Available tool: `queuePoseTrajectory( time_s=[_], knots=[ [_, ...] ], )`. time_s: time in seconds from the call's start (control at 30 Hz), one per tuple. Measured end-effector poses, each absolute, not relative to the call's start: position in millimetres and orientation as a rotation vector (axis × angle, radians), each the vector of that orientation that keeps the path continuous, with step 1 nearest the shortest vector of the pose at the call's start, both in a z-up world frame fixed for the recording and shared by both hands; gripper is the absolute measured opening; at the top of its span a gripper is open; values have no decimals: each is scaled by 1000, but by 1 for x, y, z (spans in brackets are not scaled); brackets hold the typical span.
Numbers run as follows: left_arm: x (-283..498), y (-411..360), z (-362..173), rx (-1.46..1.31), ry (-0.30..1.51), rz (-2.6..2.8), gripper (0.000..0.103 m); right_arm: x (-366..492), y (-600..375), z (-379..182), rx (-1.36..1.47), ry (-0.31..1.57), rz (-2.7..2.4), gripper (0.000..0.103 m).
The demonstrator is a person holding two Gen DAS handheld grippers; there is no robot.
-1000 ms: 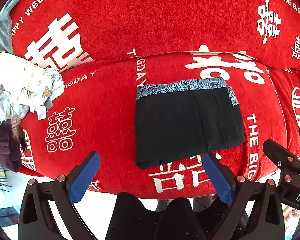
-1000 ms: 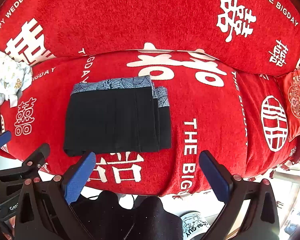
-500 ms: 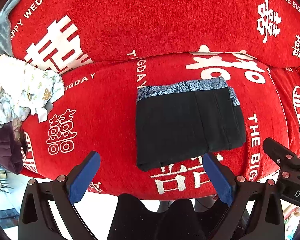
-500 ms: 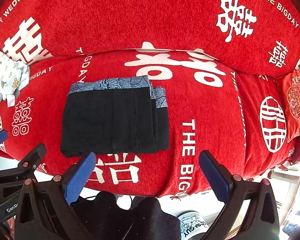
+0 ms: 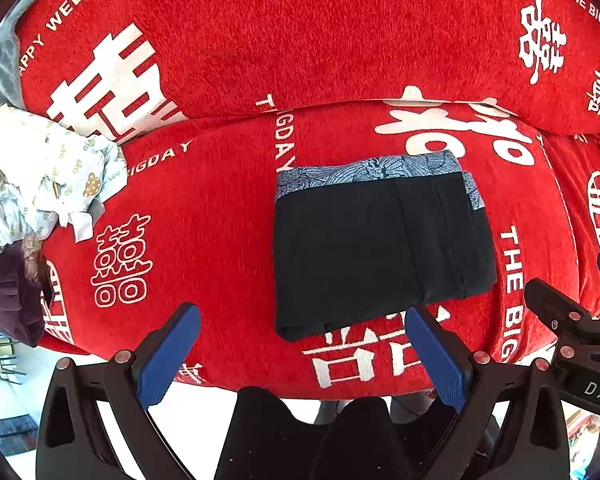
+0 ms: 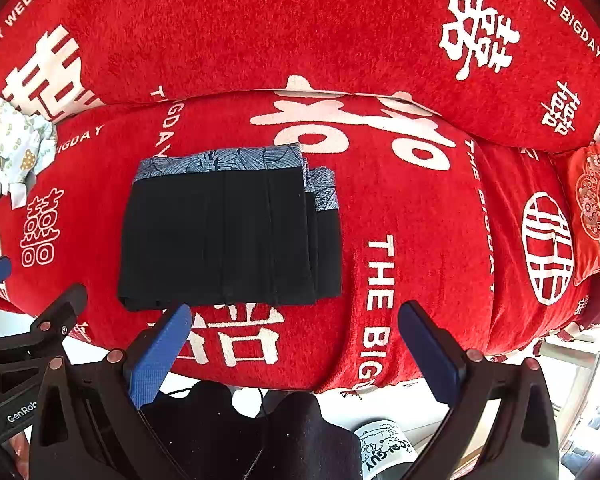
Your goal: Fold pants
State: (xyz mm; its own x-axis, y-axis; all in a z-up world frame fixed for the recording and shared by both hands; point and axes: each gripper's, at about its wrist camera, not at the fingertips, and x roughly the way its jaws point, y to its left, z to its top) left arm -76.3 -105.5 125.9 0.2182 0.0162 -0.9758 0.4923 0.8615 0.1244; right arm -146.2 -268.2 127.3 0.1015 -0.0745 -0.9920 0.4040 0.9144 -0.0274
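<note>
On the sofa seat: the black pants [image 5: 380, 252] lie folded into a flat rectangle, their blue-grey patterned waistband [image 5: 370, 172] turned toward the backrest.
Fold: several layers stack unevenly at the right edge, where a second strip of waistband peeks out beside the top layer; the near left corner is slightly rumpled.
Sofa cover [image 5: 204, 216]: red plush with white wedding characters and the words "THE BIGDAY"; the pants rest on it, partly over a large white character near the front edge.
Left gripper [image 5: 300, 352]: jaws wide apart, holding nothing, hovering at the front edge of the seat; its right blue pad overlaps the near edge of the pants in the left wrist view, contact not clear.
Right gripper [image 6: 296, 348]: jaws wide apart and empty, hovering at the seat's front edge, right of the pants; its left pad sits just below their near edge.
Laundry pile [image 5: 40, 176]: crumpled pale printed clothes with a dark purple garment beneath, at the left end of the seat, well apart from the pants.
Cushion [image 6: 598, 204]: red embroidered, at the far right.
</note>
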Motion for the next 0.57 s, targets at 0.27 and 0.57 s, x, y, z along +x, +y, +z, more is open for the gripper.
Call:
queuePoseTrajectory(
  time_s=[0.27, 0.57],
  knots=[
    [-75, -104, 126, 456, 1323, -347, 102, -145, -268, 128, 278, 1428, -356, 103],
    [-77, -102, 126, 450, 1311, -363, 102, -145, -268, 126, 282, 1433, -352, 103]
  ],
)
